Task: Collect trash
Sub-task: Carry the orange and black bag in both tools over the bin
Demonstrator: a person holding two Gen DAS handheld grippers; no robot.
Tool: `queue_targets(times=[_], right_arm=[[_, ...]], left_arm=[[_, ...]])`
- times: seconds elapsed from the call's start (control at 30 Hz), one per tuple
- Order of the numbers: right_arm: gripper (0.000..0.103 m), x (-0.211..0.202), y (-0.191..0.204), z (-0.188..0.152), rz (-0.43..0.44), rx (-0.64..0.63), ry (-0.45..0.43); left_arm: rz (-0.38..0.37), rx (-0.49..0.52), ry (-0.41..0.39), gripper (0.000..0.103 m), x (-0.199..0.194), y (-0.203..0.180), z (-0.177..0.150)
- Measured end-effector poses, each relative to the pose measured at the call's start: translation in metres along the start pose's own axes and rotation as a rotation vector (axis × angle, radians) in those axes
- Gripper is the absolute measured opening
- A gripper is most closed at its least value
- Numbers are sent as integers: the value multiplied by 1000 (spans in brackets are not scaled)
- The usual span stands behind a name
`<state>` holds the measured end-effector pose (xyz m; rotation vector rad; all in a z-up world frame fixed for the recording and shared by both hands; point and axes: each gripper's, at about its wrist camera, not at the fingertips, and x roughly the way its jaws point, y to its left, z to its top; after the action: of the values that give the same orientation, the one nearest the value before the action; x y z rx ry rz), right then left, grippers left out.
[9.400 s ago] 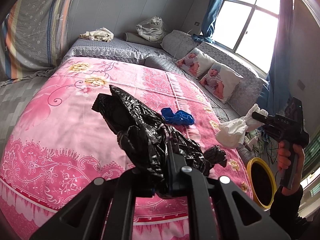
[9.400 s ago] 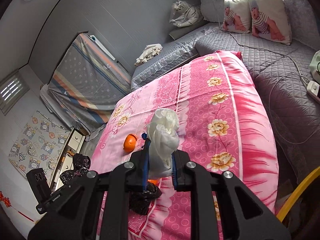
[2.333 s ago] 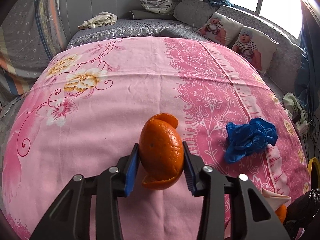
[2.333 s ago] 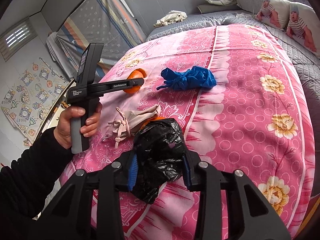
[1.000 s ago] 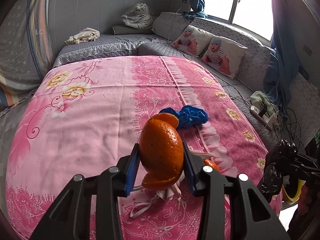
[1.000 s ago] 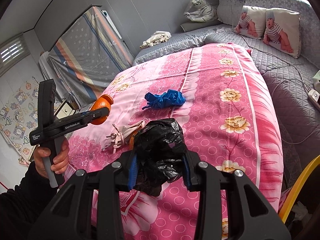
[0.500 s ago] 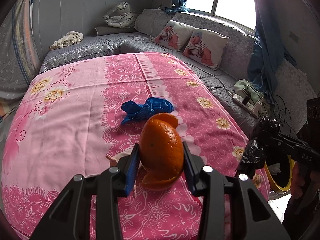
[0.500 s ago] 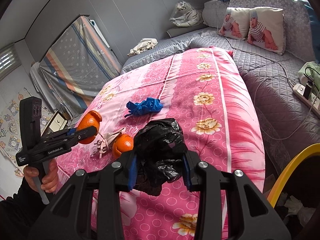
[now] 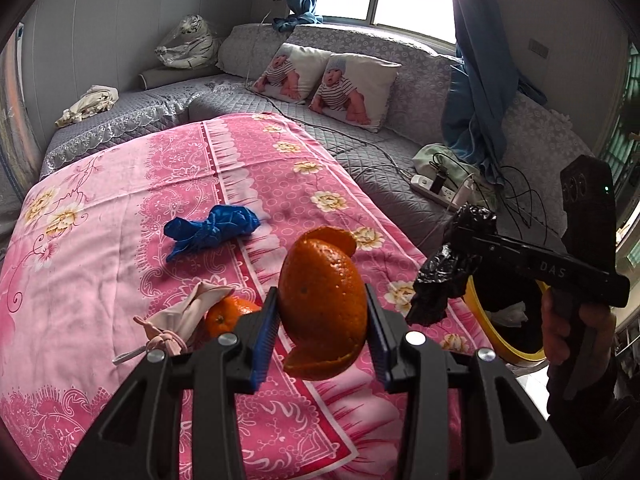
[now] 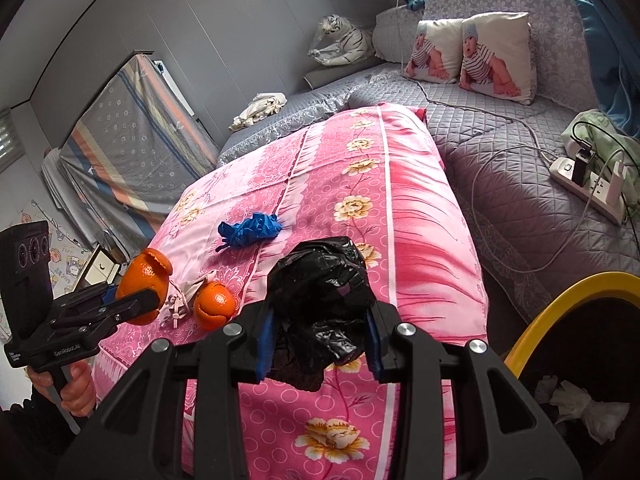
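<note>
1. Left wrist view: we see the left gripper (image 9: 322, 338) clenched on a hollow piece of orange peel (image 9: 322, 306), its blue pads pressed against both sides of the peel, which stands above the pink bedspread (image 9: 100, 248).
2. In that view the right gripper (image 9: 454, 262) comes in from the right edge, held by a hand (image 9: 572, 330), with a crumpled black plastic bag (image 9: 448, 276) caught at its tip and hanging below it.
3. On the bedspread lie a blue glove wad (image 9: 212, 228) well beyond the peel, and nearer us a pale face mask (image 9: 186, 314) draped against a second orange piece (image 9: 226, 316) (the two are touching).
4. Behind the black bag, off the bed's right side, we make out the yellow rim of a bin (image 9: 504, 350), partly hidden by the right gripper.
5. Farther back are two baby-print pillows (image 9: 332, 82), a power strip (image 9: 434, 190) with cables, and a plush tiger (image 9: 188, 48).
6. Right wrist view: our right gripper (image 10: 320, 338) is closed on the black plastic bag (image 10: 320, 300), which bulges above the pads and sags below them over the bed's edge.
7. At the lower right the bin (image 10: 560, 296) shows its yellow rim, with white crumpled paper (image 10: 584, 408) inside.
8. At the left the left gripper (image 10: 132, 300), in a hand (image 10: 72, 386), grasps the orange peel (image 10: 146, 280) just beside the mask (image 10: 182, 300) and the orange piece (image 10: 214, 306); the blue glove wad (image 10: 250, 230) lies beyond.
</note>
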<state>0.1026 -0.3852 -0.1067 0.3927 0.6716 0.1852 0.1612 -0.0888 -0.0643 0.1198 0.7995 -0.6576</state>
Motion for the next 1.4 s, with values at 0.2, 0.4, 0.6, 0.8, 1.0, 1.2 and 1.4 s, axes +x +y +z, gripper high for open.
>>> queue_targets(times=[0.2,0.4,0.6,0.8,1.0,1.2,1.4], right_arm=[[34,-8,-13,1,-22,21,-26],[34,-17,-31,2,-43,49,-46],[34,-27,-48,2,-71,74,-68],[34,-41,-66,1,-122,88,-92],[34,-56,-88,0,-179,116,-108],[34,-73,-108,-4,-235,148,-127],[34,-95,-132,-12,-282,206,-163]], left_arm=[[-38,49,-2,38,-2,-26,2],[-68,87,3,38,1,-45,6],[-96,121,8,38,5,-65,10],[-130,153,25,38,13,-84,11],[-167,187,38,38,21,-104,14],[-205,221,57,38,34,-126,16],[-254,240,63,38,44,-147,17]])
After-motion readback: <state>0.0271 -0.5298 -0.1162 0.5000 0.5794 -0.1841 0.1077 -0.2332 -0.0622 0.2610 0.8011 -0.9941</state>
